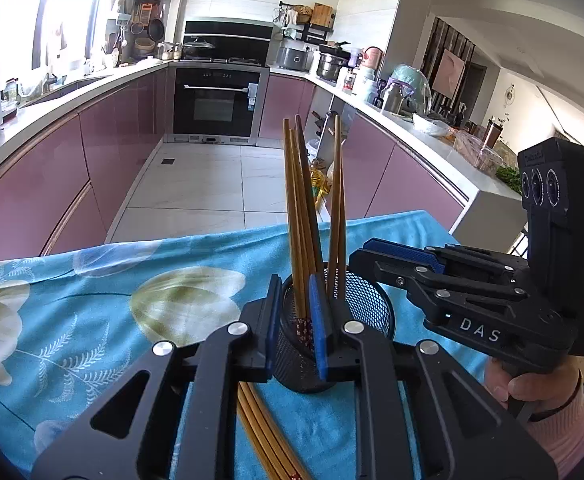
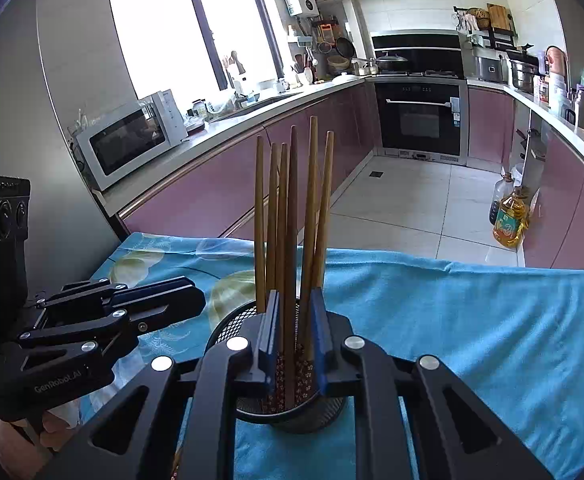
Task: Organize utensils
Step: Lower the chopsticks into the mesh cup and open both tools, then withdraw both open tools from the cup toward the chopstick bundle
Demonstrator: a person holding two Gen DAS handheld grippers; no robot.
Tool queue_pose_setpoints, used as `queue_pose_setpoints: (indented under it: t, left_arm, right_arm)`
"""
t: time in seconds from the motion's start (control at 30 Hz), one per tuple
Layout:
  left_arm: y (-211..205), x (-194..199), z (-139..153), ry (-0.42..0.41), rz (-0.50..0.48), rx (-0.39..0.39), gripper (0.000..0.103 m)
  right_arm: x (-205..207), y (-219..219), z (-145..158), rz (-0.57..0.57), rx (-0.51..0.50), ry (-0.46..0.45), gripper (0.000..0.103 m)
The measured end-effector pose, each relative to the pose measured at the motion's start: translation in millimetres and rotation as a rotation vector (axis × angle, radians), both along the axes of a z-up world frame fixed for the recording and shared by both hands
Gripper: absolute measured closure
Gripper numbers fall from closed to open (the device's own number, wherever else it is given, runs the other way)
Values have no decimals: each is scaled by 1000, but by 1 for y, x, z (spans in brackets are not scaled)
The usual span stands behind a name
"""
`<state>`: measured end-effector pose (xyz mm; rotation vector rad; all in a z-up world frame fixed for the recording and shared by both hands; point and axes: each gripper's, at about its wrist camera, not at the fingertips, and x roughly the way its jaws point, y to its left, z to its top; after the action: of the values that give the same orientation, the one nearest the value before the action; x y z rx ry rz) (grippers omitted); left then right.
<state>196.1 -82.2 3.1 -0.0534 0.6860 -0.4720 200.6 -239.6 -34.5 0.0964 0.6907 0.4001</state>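
A black mesh holder [image 1: 355, 304] is stood on the blue floral tablecloth [image 1: 92, 300], with wooden chopsticks [image 1: 299, 216] upright inside. The left gripper [image 1: 296, 320] is set narrowly about a few of them, apparently gripping, though contact is hard to judge. More chopsticks [image 1: 260, 436] lie on the cloth beneath it. The right gripper [image 2: 295, 332] is likewise narrowed around several sticks [image 2: 288, 240] above the holder [image 2: 228, 328].

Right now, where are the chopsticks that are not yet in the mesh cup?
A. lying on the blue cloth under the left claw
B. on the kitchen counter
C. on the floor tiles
A: loose chopsticks lie flat on the blue cloth beneath the left claw, beside the mesh cup.
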Motion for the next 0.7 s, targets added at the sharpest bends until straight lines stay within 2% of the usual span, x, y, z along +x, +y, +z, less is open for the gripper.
queue_pose_setpoints:
  t: [0.1,0.17,0.33,0.53,0.63,0.7]
  left_arm:
    - [4,-10,0,-20,18,5,79]
    - [7,-16,0,-27,29,5,76]
    - [12,-32,1,-62,63,21,67]
    - [15,-54,2,-100,97,46,53]
    - [21,-65,3,-115,111,51,40]
    - [28,-71,1,-120,126,60,39]
  right_arm:
    - [-7,1,2,4,6,-11,81]
    - [-13,1,3,4,4,-24,73]
    - [-28,1,9,12,2,-55,71]
    - [-48,0,14,25,16,-87,61]
    - [-61,1,14,49,13,-100,55]
    - [-70,4,12,66,5,-104,53]
